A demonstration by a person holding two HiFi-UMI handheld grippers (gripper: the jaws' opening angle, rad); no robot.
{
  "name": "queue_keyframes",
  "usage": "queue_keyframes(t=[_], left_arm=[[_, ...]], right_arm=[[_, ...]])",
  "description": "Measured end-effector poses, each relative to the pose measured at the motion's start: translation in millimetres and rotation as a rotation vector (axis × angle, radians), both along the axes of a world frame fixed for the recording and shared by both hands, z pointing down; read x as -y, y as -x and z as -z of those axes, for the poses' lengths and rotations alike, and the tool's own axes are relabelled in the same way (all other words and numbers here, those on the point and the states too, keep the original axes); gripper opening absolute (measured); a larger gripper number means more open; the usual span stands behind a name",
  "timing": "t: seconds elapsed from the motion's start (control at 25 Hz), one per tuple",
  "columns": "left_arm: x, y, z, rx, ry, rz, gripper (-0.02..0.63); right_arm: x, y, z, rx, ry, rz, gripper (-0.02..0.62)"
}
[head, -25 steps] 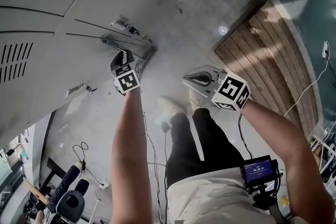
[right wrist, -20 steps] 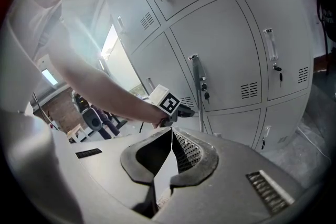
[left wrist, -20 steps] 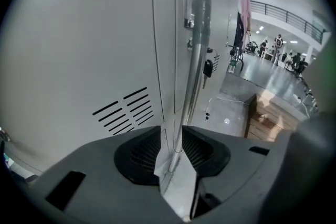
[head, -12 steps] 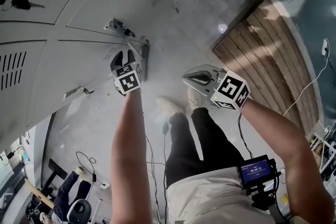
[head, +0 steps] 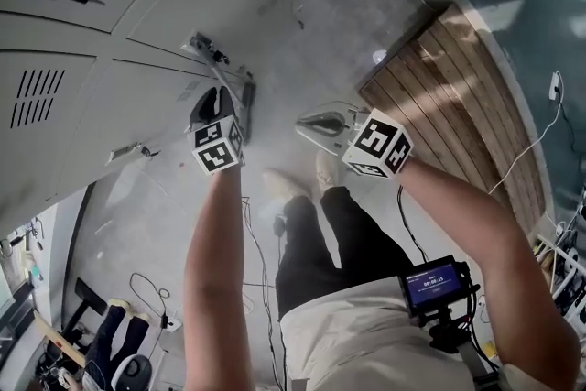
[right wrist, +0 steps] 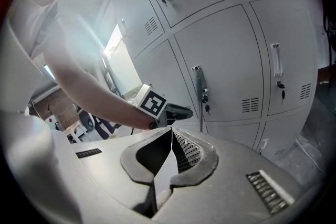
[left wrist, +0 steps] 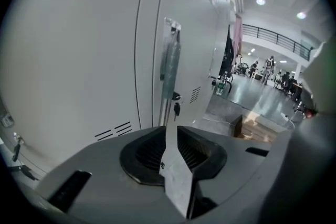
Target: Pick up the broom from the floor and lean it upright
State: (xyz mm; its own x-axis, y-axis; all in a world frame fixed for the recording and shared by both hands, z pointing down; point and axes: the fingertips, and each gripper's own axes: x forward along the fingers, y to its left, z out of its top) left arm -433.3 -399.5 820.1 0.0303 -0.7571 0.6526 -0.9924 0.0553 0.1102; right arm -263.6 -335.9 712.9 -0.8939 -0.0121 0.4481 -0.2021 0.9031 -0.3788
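The broom [head: 248,94] stands upright against the lockers [head: 137,5], its grey grip sleeve [left wrist: 170,65] lying along the seam between two doors, just beside a door handle with a key hanging from it; in the right gripper view the thin pole [right wrist: 199,113] runs down from that sleeve toward the foot of the lockers.

By its look it is a light thing, stiff along its length, slender and fairly smooth; I judge it will carry easily but is prone to skate sideways on the painted door, since only its top rests there; the padded sleeve near the top seems the surest place to take hold, as it should offer more friction than the bare pole.

The left claw [head: 217,98] hangs just in front of the lockers, a little off the broom and apart from it; its jaws are closing with nothing between them [left wrist: 170,131], so it is released and empty.

The right claw [head: 303,122] sits farther out from the lockers, clenched with its jaws together on nothing [right wrist: 170,132].
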Motion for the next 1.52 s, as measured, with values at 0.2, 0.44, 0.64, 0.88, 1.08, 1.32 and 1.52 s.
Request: queue_keyframes(t=[0.2, 0.44, 0.64, 0.88, 1.08, 1.32, 1.52], left_arm=[[16.8, 15.4, 57.5, 0.042, -0.093, -0.061, 0.029], [-41.9, -10.4, 133.2, 0.037, -0.092, -0.074, 0.017], [-89.2, -27.7, 211.2, 0.091, -0.121, -0.088, 0.015], [-152.3, -68.6, 241.7, 0.064, -0.162, -0.117, 0.015], [-190.5, -75.7, 287.5, 0.013, -0.244, -0.007, 0.015], [-243.3, -58.6, 298.0, -0.030, -0.285, 0.119, 0.014], [-274.8, -58.4, 301.3, -0.027, -0.293, 0.125, 0.014]], right_arm=[[39.7, 24.6, 31.4, 0.054, -0.076, 0.003, 0.017], [33.3, -15.3, 83.2, 0.065, -0.069, 0.029, 0.017], [36.7, -48.4, 144.0, 0.162, -0.075, 0.025, 0.017], [34.0, -77.7, 168.1, 0.212, -0.059, 0.012, 0.017], [21.8, -93.5, 202.6, 0.267, -0.074, 0.023, 0.017], [-4.5, -106.9, 209.2, 0.291, -0.079, 0.025, 0.017], [-20.2, -114.3, 211.5, 0.313, -0.082, -0.012, 0.017]])
